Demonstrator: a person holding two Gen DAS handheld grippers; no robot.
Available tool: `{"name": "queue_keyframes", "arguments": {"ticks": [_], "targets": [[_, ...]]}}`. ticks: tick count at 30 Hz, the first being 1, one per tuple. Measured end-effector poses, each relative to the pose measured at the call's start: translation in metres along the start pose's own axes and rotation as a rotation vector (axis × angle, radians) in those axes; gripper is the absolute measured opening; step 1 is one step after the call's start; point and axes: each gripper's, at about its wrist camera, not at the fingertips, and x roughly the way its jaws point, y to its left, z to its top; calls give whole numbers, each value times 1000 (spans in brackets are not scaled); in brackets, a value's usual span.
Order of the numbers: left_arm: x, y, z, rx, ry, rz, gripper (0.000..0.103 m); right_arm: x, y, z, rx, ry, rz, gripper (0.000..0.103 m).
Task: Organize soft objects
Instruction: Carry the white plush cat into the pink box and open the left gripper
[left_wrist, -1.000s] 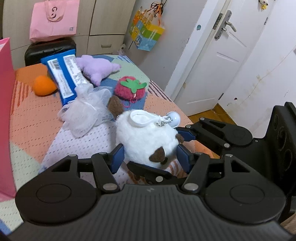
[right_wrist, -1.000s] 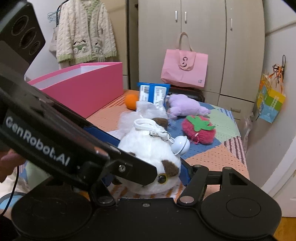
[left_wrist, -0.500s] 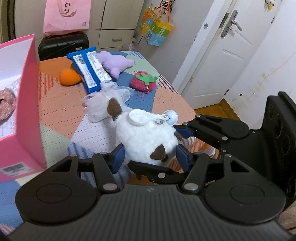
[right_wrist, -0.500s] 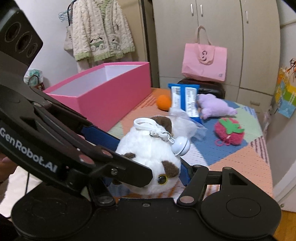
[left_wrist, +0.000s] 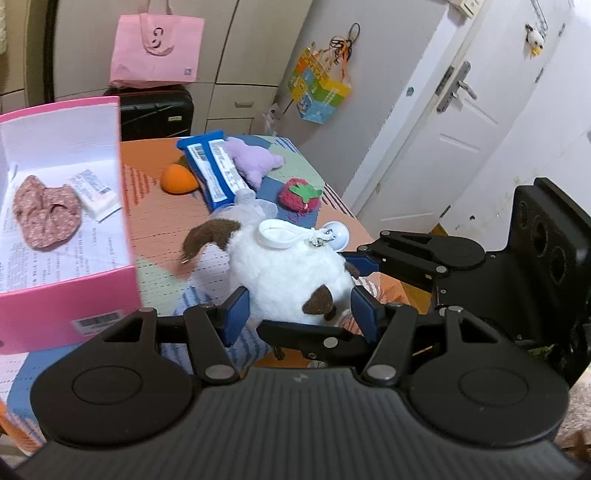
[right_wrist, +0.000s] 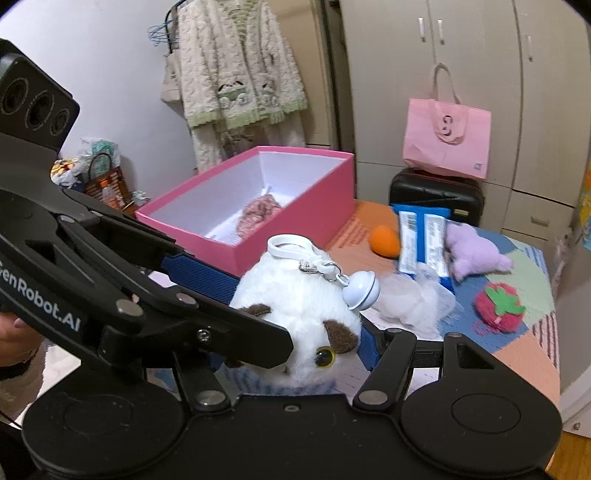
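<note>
A white plush cat (left_wrist: 291, 273) with brown patches, a white clip and a pale bell hangs above the patchwork table, held between both grippers. My left gripper (left_wrist: 301, 308) is shut on its sides. My right gripper (right_wrist: 295, 349) is shut on the same plush cat (right_wrist: 299, 295). The open pink box (left_wrist: 66, 236) stands to the left and holds a brown floral fabric piece (left_wrist: 46, 210) and a small packet. In the right wrist view the pink box (right_wrist: 295, 218) is beyond the plush.
On the table lie an orange ball (left_wrist: 179, 180), a blue wrapped pack (left_wrist: 212, 170), a purple plush (left_wrist: 255, 162), a red strawberry plush (left_wrist: 299, 194) and a white mesh puff (right_wrist: 413, 295). A black suitcase (left_wrist: 155, 110) with a pink bag stands behind. A door is at right.
Both grippers have lifted the plush cat and carried it left toward the pink box. The box interior has come into the left wrist view.
</note>
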Motion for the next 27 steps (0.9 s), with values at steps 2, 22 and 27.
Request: {"name": "queue_keyframes", "arguments": {"ticks": [2, 22, 27], "targets": [[-11, 5, 2, -12, -10, 2, 58, 0, 6, 8, -9, -2, 14, 71], [-66, 78, 45, -117, -267, 136, 58, 70, 29, 105, 25, -69, 132, 71], [-48, 117, 57, -171, -241, 139, 58, 109, 23, 117, 27, -9, 134, 71]]}}
